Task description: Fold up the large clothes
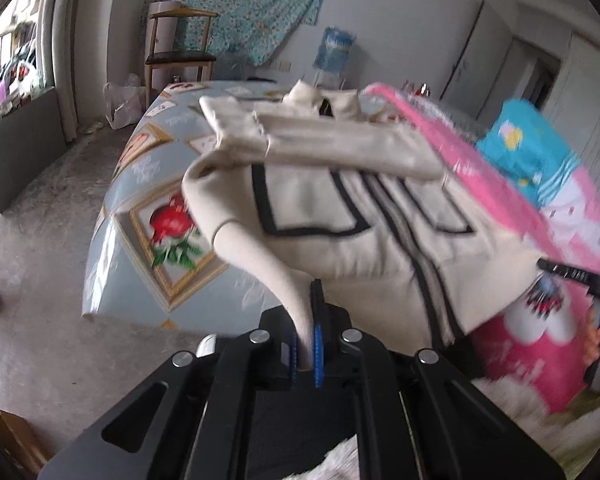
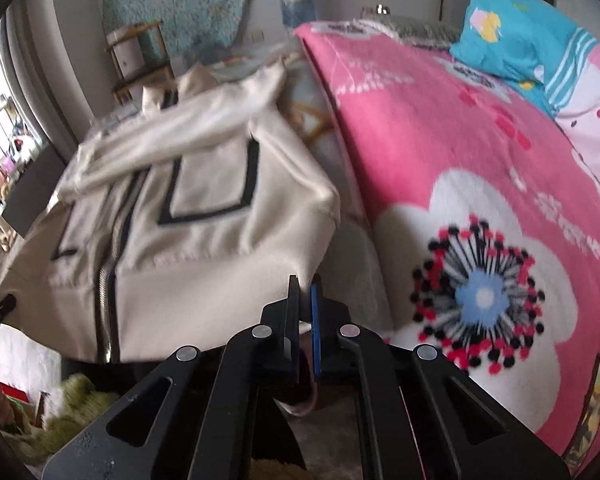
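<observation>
The cream jacket (image 1: 340,208), soft, limp and likely light, lies sleeves-folded on the surface (image 1: 148,184) beside the pink blanket (image 2: 460,168), its hem corners clamped in the left tongs (image 1: 306,336) and right tongs (image 2: 306,312), sensible holds for folding.

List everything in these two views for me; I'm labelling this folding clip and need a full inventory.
jacket: one, cream with black trim and zip, sleeves folded across, on the table
table: one, pale blue cloth with a rose print, beside the bed
blanket: one, pink with a big white flower, on the bed
pillow: one, turquoise, far end of the bed
chair: one, wooden with dark seat, by the wall
water bottle: one, blue, behind the table
left hand-held gripper: black, shut on the jacket hem
right hand-held gripper: black, shut on the jacket's other corner
</observation>
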Motion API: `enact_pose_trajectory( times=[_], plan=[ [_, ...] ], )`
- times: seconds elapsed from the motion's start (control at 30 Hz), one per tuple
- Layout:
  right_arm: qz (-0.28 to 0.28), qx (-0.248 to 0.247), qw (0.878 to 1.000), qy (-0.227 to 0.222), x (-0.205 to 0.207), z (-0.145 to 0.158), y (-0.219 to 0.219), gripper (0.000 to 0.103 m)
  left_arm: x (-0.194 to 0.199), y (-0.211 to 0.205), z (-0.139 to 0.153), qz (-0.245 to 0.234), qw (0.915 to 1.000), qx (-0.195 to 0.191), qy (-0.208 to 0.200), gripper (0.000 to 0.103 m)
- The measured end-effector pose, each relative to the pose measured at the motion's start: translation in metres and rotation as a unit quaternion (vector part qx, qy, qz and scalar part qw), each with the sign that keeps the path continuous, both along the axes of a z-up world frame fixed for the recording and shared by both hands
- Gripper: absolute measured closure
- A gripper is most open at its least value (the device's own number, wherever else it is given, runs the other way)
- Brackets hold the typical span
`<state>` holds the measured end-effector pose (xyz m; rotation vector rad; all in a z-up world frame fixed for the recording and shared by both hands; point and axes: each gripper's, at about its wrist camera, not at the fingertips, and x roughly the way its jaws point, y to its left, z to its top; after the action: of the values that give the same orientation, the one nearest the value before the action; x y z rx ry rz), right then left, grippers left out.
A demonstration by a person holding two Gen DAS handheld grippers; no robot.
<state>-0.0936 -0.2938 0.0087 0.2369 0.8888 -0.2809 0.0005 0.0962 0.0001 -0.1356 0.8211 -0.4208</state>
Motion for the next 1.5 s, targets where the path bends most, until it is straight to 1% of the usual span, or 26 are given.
enact_pose_trajectory(
  times=[0.07, 0.17, 0.33, 0.4, 0.57, 0.63, 0.67, 0.7, 0.77, 0.8, 0.83, 0.87, 0.9, 0.93, 0.97, 1.03, 1.07, 1.17, 1.23, 1.37, 1.43, 1.5],
  plan=[
    [0.003, -0.002, 1.000, -0.014, 0.009, 0.011, -0.002, 0.098, 0.009, 0.000, 0.008, -0.001, 0.9998, -0.019, -0.004, 0.098],
    [0.004, -0.001, 0.999, -0.032, 0.029, 0.022, -0.003, 0.098, 0.033, 0.004, 0.018, 0.002, 0.9987, -0.052, -0.002, 0.098],
    [-0.001, 0.005, 0.998, -0.062, 0.064, 0.038, -0.014, 0.098, 0.076, 0.006, 0.026, 0.039, 0.9978, -0.051, 0.013, 0.098],
    [0.001, 0.016, 0.997, -0.073, 0.085, 0.042, -0.022, 0.098, 0.097, 0.008, 0.027, 0.051, 0.9965, -0.061, 0.024, 0.098],
    [0.008, 0.033, 0.997, -0.076, 0.135, 0.037, -0.035, 0.098, 0.144, 0.012, 0.019, 0.086, 0.9918, -0.072, 0.060, 0.097],
    [0.006, 0.044, 0.996, -0.072, 0.154, 0.029, -0.041, 0.098, 0.162, 0.010, 0.013, 0.098, 0.9905, -0.071, 0.065, 0.096],
    [0.005, 0.059, 0.996, -0.066, 0.169, 0.019, -0.048, 0.097, 0.169, 0.009, 0.010, 0.103, 0.9901, -0.069, 0.066, 0.094],
    [0.004, 0.072, 0.996, -0.057, 0.179, 0.012, -0.053, 0.095, 0.178, 0.006, 0.004, 0.107, 0.9901, -0.065, 0.064, 0.093],
    [0.003, 0.102, 0.994, -0.033, 0.200, -0.005, -0.066, 0.084, 0.190, 0.003, -0.005, 0.113, 0.9891, -0.058, 0.075, 0.091],
    [-0.002, 0.117, 0.993, -0.024, 0.206, -0.011, -0.072, 0.070, 0.196, 0.001, -0.011, 0.118, 0.9879, -0.053, 0.086, 0.091],
    [-0.008, 0.127, 0.992, -0.020, 0.208, -0.014, -0.076, 0.059, 0.198, 0.001, -0.013, 0.121, 0.9873, -0.052, 0.089, 0.091],
    [-0.015, 0.138, 0.990, -0.022, 0.208, -0.015, -0.082, 0.054, 0.199, 0.002, -0.014, 0.123, 0.9869, -0.052, 0.090, 0.090],
    [-0.020, 0.143, 0.989, -0.025, 0.207, -0.015, -0.084, 0.046, 0.198, 0.003, -0.013, 0.126, 0.9868, -0.052, 0.088, 0.088],
    [-0.026, 0.145, 0.989, -0.031, 0.202, -0.012, -0.089, 0.041, 0.196, 0.006, -0.011, 0.128, 0.9868, -0.052, 0.084, 0.080],
    [-0.029, 0.144, 0.989, -0.035, 0.199, -0.010, -0.092, 0.040, 0.196, 0.009, -0.009, 0.133, 0.9867, -0.051, 0.078, 0.068],
    [-0.035, 0.139, 0.989, -0.036, 0.190, -0.009, -0.097, 0.038, 0.191, 0.020, -0.001, 0.152, 0.9857, -0.045, 0.057, 0.061],
    [-0.037, 0.139, 0.989, -0.034, 0.187, -0.009, -0.098, 0.038, 0.189, 0.027, 0.003, 0.158, 0.9850, -0.045, 0.052, 0.061],
    [-0.044, 0.150, 0.987, -0.026, 0.171, -0.012, -0.102, 0.035, 0.184, 0.041, 0.010, 0.175, 0.9823, -0.037, 0.054, 0.060],
    [-0.040, 0.165, 0.985, -0.017, 0.158, -0.016, -0.099, 0.031, 0.175, 0.046, 0.012, 0.177, 0.9822, -0.030, 0.056, 0.059],
    [-0.031, 0.180, 0.983, 0.009, 0.137, -0.026, -0.089, 0.028, 0.151, 0.047, 0.003, 0.163, 0.9823, -0.031, 0.087, 0.051],
    [-0.032, 0.193, 0.980, 0.025, 0.125, -0.034, -0.083, 0.028, 0.138, 0.047, -0.008, 0.158, 0.9797, -0.050, 0.112, 0.048],
    [-0.032, 0.209, 0.977, 0.029, 0.117, -0.038, -0.080, 0.028, 0.126, 0.048, -0.021, 0.156, 0.9737, -0.088, 0.141, 0.047]
  ],
)
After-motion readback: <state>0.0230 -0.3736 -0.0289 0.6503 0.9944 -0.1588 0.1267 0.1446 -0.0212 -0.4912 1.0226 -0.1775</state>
